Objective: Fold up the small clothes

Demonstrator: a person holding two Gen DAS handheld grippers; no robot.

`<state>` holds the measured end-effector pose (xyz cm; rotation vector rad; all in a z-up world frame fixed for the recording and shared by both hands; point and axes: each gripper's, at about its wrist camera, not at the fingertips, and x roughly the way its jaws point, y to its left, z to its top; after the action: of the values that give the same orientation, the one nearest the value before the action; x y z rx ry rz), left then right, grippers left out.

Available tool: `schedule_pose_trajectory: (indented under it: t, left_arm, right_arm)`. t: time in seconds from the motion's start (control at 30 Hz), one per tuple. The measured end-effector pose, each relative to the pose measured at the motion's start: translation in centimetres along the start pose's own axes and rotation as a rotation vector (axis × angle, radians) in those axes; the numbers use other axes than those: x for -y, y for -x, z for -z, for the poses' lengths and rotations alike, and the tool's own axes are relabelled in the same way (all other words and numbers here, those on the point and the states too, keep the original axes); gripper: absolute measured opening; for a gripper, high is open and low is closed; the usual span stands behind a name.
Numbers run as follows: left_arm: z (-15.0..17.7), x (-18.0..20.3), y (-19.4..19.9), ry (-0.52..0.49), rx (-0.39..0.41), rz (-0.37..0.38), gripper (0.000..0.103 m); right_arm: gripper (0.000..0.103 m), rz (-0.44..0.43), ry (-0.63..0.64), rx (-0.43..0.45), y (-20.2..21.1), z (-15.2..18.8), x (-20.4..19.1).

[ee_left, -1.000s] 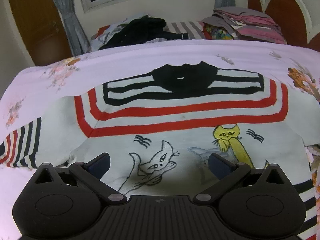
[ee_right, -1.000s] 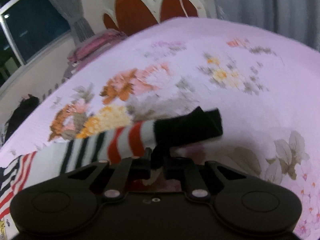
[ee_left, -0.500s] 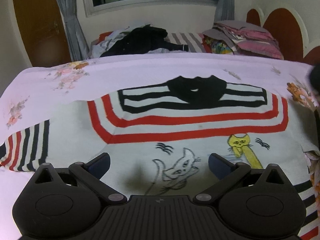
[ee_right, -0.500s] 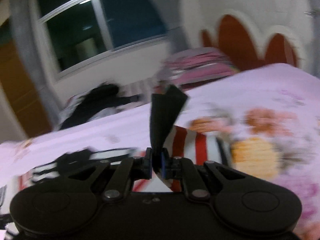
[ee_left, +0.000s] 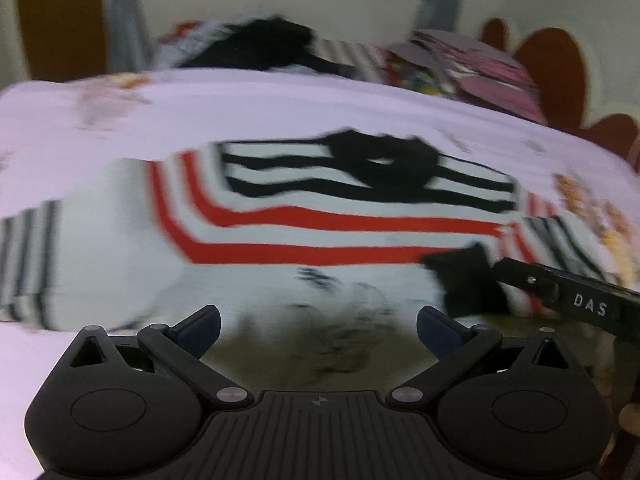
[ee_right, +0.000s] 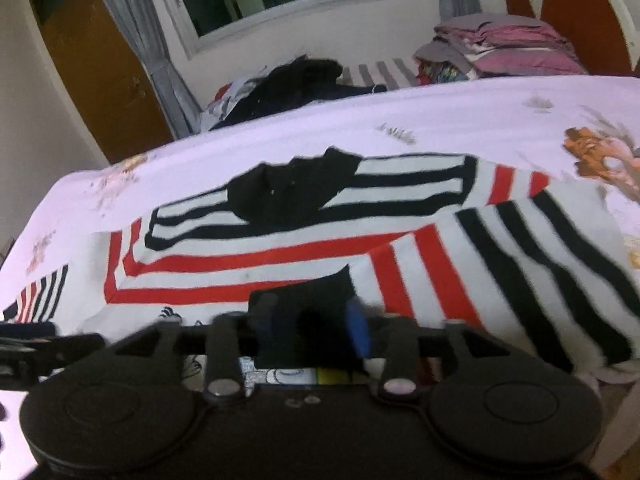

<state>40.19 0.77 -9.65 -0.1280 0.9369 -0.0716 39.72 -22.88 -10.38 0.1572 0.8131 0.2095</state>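
Two grippers over one striped sweater (ee_right: 248,264) spread flat on the pink floral bedsheet (ee_right: 460,112). Right gripper (ee_right: 310,326): jaws have just been opening, now partly spread, black cuff (ee_right: 316,292) of the right sleeve (ee_right: 520,248) lying between the fingers, pads not pressing on it (blurred, hard to call contact). Sleeve is folded across the sweater's chest, running from the gripper's tips out to its right. Left gripper (ee_left: 318,322): jaws spread wide, nothing between them, hovering over the sweater's lower front; collar (ee_left: 384,164) straight ahead of it, cuff just ahead-right of its right finger. Folded clothes pile (ee_right: 504,44) far beyond, ahead-right; dark heap (ee_right: 296,80) far ahead.
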Motion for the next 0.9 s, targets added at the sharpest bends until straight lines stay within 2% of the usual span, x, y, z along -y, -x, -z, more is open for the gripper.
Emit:
schedule_pose_trajectory:
  t: [0.13,0.23,0.37,0.47,0.5,0.57,0.63,0.7,0.83,0.9]
  left_arm:
    - [-0.2,2.7,-2.1,0.0,-0.021,0.142,0.103]
    - [-0.4,5.0,-3.8,0.012,-0.045,0.217,0.103]
    - [-0.5,7.5,-5.7,-0.004,-0.039,0.237,0.102]
    - [-0.5,8.5,-7.3,-0.018,-0.062,0.254,0.064]
    - [-0.5,8.7,-7.9,-0.008,-0.081,0.26,0.059]
    - [-0.3,8.9,-8.3,0.003,-0.075,0.252,0.059]
    - [-0.4,9.0,-8.4,0.008,-0.057,0.238,0.043]
    - [-0.6,8.6,-8.6,0.024,-0.053,0.237,0.011]
    - [-0.9,8.3,-8.3,0.04,-0.033,0.249,0.006]
    - [-1.3,8.1,-7.2,0.041,0.011,0.257,0.006]
  right_arm:
    - [0.054,0.096,0.044,0.041,3.5,1.2,1.5]
    - [0.055,0.189,0.053,0.046,5.1,2.5,3.4]
    - [0.056,0.275,0.007,0.036,6.3,4.0,6.7]
    - [0.056,0.299,-0.054,0.022,6.4,4.7,8.6]
    - [0.056,0.304,-0.068,0.022,6.4,4.9,9.1]
    - [0.056,0.309,-0.087,0.016,6.2,5.1,9.8]
    - [0.056,0.318,-0.093,0.015,5.9,5.2,10.2]
    - [0.056,0.319,-0.103,0.008,5.3,5.3,10.6]
    - [0.056,0.319,-0.13,-0.012,4.3,5.5,11.3]
    - [0.056,0.32,-0.135,-0.015,3.8,5.4,11.3]
